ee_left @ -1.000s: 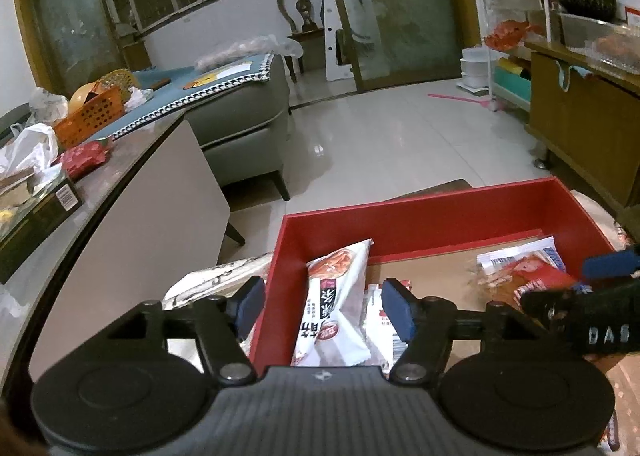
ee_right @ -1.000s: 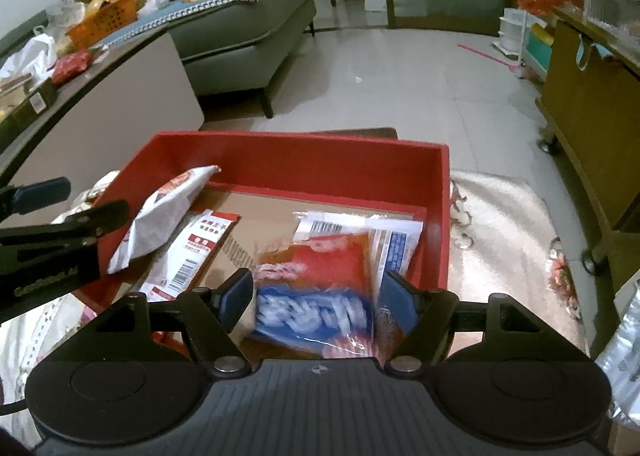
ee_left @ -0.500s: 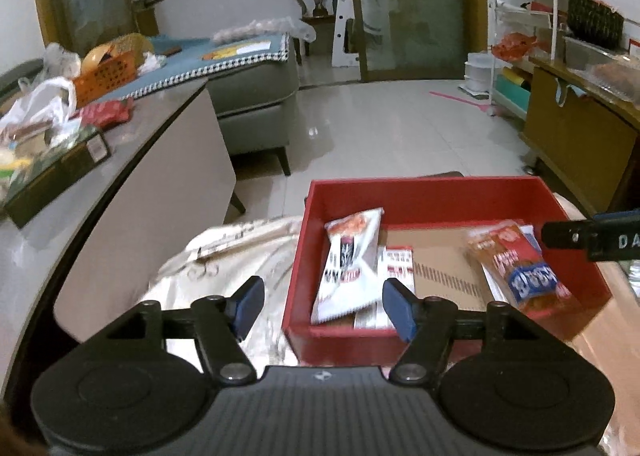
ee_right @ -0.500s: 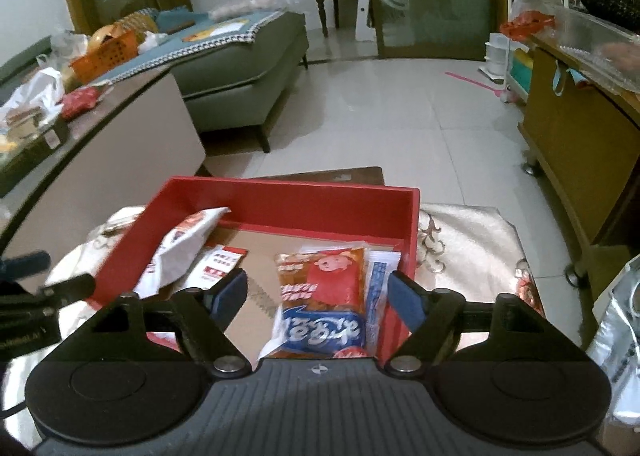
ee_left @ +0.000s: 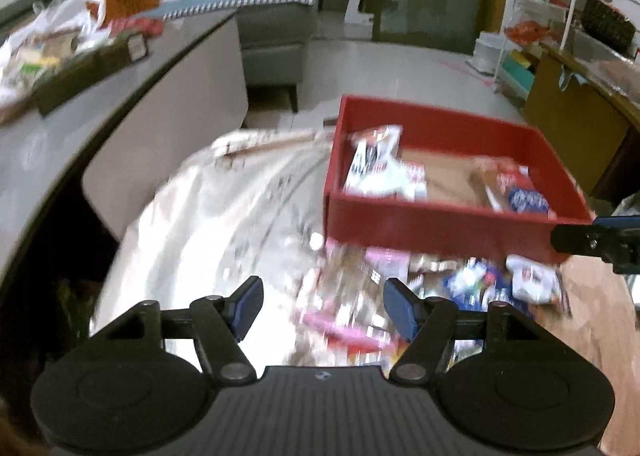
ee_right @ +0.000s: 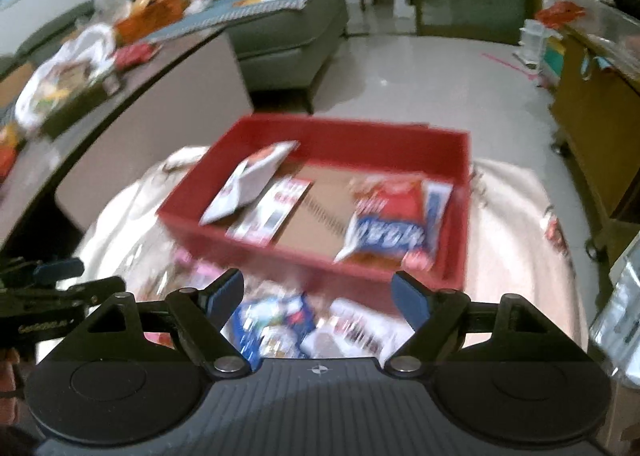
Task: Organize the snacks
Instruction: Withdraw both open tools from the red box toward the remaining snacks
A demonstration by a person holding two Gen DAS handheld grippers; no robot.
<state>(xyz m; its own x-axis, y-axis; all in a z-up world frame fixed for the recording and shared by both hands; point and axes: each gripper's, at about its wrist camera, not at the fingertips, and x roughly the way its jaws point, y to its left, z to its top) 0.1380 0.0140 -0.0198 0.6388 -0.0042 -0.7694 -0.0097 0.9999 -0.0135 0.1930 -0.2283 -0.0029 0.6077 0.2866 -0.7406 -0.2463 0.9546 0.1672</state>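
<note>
Fingers of both grippers stand wide apart with nothing between them: the left gripper (ee_left: 322, 306) and the right gripper (ee_right: 318, 296) each hover over loose packets on the pale tablecloth (ee_left: 208, 216).

Ahead of both sets of fingertips sits the red box (ee_right: 464, 176), and part of the job looks done: a white snack pouch (ee_right: 256, 180) leans against its left wall, a flat red-and-white packet (ee_right: 276, 212) lies beside it, and a red-and-blue snack bag (ee_right: 394, 224) rests on the right (with another white packet half under it).

What is left, by my judgement, is the heap just below the fingers: a blue packet (ee_right: 276, 324), a pink packet (ee_left: 352, 324) and a few more, too blurred to name.

Both the pouch and the red-and-blue bag lie with their long axes running away from the fingers, the pouch tilted rightward at its far end.
</note>
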